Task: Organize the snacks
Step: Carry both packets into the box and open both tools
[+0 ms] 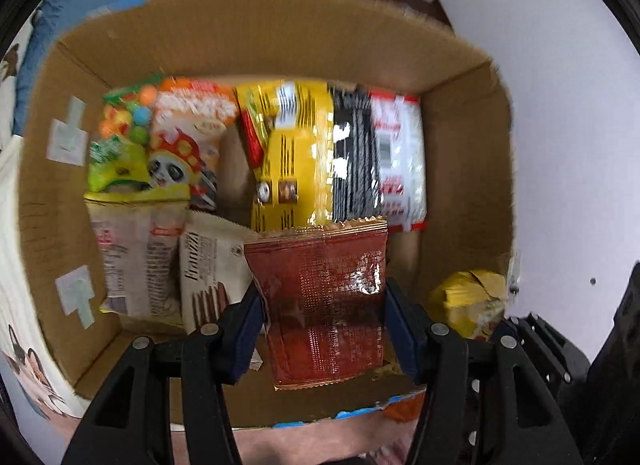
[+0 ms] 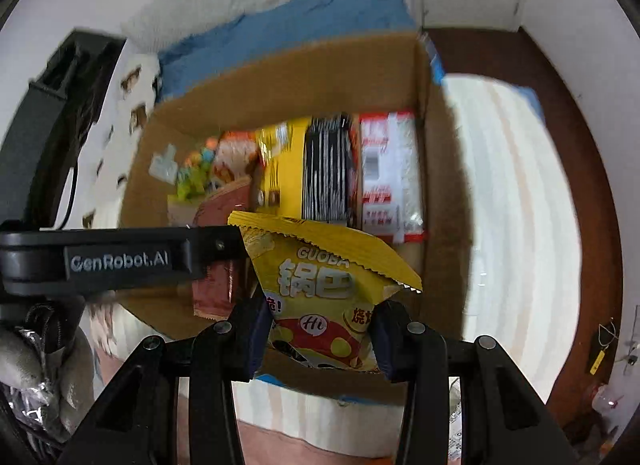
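Observation:
A cardboard box [image 1: 248,37] holds several snack packs standing in rows. My left gripper [image 1: 324,325] is shut on a dark red foil pack [image 1: 324,297] and holds it inside the box, near the front wall. My right gripper [image 2: 318,339] is shut on a yellow Guoba snack bag [image 2: 320,281] and holds it over the box's front edge; the same bag shows at the right in the left wrist view [image 1: 468,301]. The box [image 2: 304,77] and the red pack [image 2: 216,285] also show in the right wrist view, partly behind the left gripper's body [image 2: 116,261].
In the box stand a green candy bag [image 1: 120,137], a panda pack [image 1: 188,137], a yellow bag [image 1: 296,153], a black striped pack [image 1: 356,157], a red-and-white pack [image 1: 400,161] and beige cookie packs [image 1: 208,269]. A blue cloth [image 2: 288,33] lies behind the box, a white surface [image 2: 512,225] to its right.

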The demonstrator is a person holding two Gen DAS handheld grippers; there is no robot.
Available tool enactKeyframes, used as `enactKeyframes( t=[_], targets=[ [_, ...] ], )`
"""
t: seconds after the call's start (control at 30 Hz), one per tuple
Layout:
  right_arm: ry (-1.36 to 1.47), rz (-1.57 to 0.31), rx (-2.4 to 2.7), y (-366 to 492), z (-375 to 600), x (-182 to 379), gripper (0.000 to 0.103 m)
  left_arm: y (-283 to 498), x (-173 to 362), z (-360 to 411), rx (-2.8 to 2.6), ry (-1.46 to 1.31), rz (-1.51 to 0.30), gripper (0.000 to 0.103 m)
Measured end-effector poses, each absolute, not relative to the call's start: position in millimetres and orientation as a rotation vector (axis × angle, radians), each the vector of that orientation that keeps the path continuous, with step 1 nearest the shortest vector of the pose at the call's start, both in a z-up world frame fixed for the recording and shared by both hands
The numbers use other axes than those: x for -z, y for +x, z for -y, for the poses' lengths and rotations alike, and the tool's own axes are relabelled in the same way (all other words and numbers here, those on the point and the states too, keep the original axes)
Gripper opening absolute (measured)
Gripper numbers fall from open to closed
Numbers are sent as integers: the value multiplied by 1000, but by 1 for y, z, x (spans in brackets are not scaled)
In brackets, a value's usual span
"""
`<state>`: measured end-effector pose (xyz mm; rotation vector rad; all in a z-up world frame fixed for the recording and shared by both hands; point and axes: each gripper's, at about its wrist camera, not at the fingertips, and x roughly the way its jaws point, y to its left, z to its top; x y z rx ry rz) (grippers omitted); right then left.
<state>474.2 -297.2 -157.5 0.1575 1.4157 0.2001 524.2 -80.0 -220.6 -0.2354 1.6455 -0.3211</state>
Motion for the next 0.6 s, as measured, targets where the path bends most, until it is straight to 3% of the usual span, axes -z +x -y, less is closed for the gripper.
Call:
enactKeyframes(
  t=[0.07, 0.1, 0.13, 0.27, 0.6],
  targets=[
    [125, -1436, -170, 474, 298, 166, 60, 524, 228, 78, 317, -237, -1649, 61],
    [116, -1435, -159, 474, 300, 167, 77, 524, 231, 76, 312, -239, -1648, 70],
    [119, -1438, -153, 474, 302, 168, 87, 524, 233, 74, 313, -242, -1644, 71],
    [147, -1454, -147, 473, 308, 169, 87, 527, 240, 66, 294, -250, -1636, 91],
    [158, -1422, -109, 463, 306, 158, 91, 509, 203, 42, 231, -168, -1544, 91]
  ],
)
